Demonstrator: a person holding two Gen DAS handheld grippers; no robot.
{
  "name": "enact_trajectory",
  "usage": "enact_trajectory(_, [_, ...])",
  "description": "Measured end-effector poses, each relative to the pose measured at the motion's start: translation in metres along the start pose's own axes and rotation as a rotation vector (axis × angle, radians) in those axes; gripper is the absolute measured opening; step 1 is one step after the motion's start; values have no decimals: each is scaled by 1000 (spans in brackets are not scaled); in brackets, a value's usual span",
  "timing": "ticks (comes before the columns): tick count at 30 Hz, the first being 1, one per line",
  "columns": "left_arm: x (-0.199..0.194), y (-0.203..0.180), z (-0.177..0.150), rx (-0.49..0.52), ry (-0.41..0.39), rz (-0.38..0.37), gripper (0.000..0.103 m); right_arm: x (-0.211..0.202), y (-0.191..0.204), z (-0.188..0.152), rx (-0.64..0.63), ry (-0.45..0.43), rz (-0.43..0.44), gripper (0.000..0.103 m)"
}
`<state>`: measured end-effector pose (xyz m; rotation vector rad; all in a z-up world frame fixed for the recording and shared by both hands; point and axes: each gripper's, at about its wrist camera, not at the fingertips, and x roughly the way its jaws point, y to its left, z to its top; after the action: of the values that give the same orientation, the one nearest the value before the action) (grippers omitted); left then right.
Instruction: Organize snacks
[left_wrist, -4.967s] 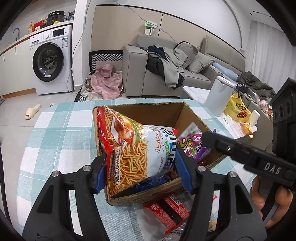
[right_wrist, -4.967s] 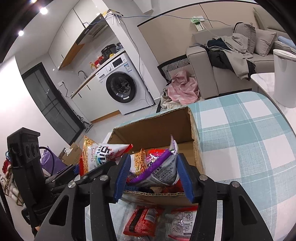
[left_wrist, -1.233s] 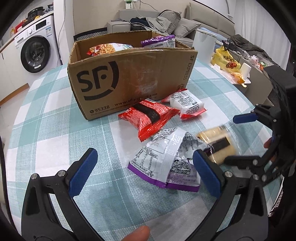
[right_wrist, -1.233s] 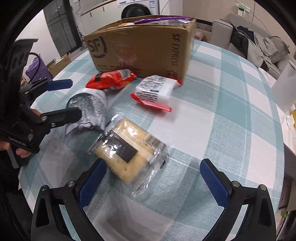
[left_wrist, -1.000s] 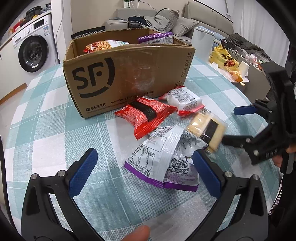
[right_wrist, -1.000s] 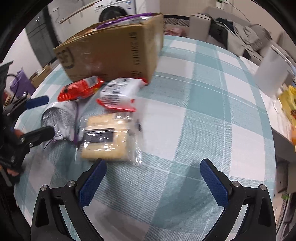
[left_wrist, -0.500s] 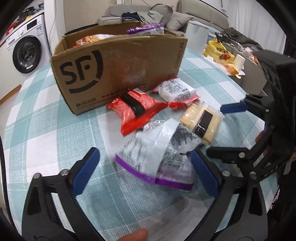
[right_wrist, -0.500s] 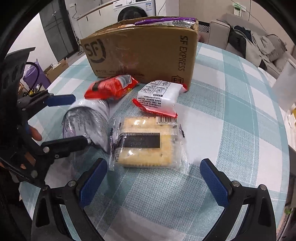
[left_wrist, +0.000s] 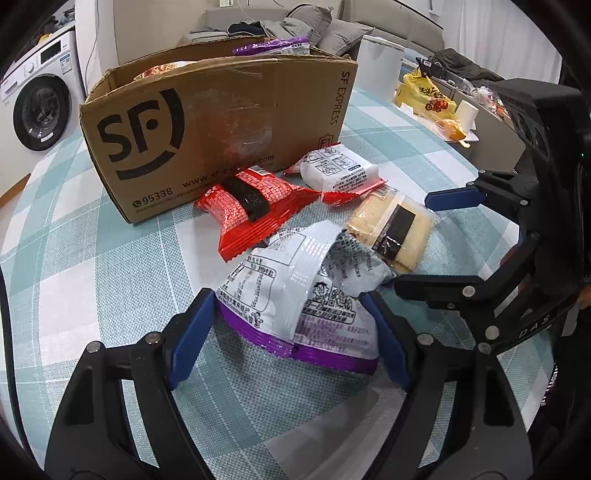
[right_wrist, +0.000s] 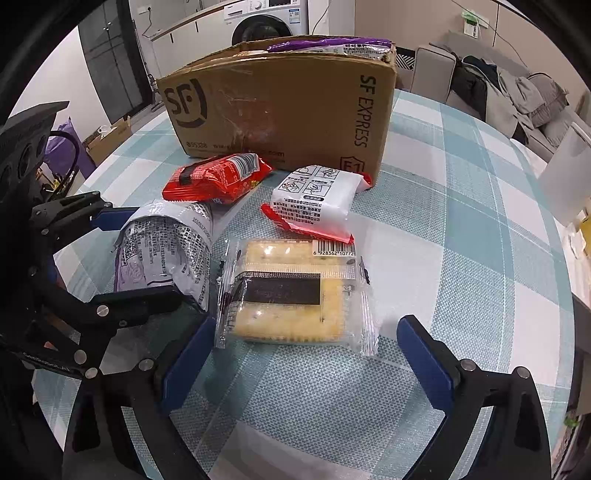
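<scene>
Bench (right_wrist: 461, 206): teal and white checked cloth, carrying all items below.

1. Cardboard box (left_wrist: 221, 122), printed SF EXPRESS, standing at the far side of the loose snacks. A purple packet (right_wrist: 328, 46) shows above its rim.

2. Purple-edged snack bag (left_wrist: 295, 295), silver back facing up, lying nearest my left claw (left_wrist: 291, 339). That claw's blue pads sit at either side of the bag's lower edge and its jaws are closing on it; I cannot tell whether the pads are pressing on the film yet.

3. Clear-wrapped cracker pack (right_wrist: 291, 291), pale biscuits with a black band, flat on the bench just beside the purple-edged bag. My right claw (right_wrist: 306, 354) has it in front of its jaws, which stand wide apart and hold nothing; its left pad is close to the wrapper's corner.

4. Red snack packet (left_wrist: 251, 206), with a black band, lying against the box front.

5. White packet with red edging (right_wrist: 314, 199), printed back up, near the box's right corner and touching the cracker pack's far edge.
</scene>
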<state>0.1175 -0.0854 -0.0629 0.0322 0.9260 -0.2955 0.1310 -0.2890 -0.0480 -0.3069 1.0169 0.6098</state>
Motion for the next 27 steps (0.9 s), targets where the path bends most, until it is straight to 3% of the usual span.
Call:
enact_trajectory(10, [-5,1,-4,20,-13,-14,71,-2,-2,0,-3,-10,12,98])
enact_trajectory(13, [-6,0,-4,22,-17,-6,64,-3,-2,0,-3,-20,19,94])
enact_trajectory(16, [-7,2,-4,25,-19,-12,63,-4,-2,2,1,-32,14,86])
enact_trajectory(27, [-9,5,-4,28,-11,-41,61,-3,-6,7,43,-48,26,86])
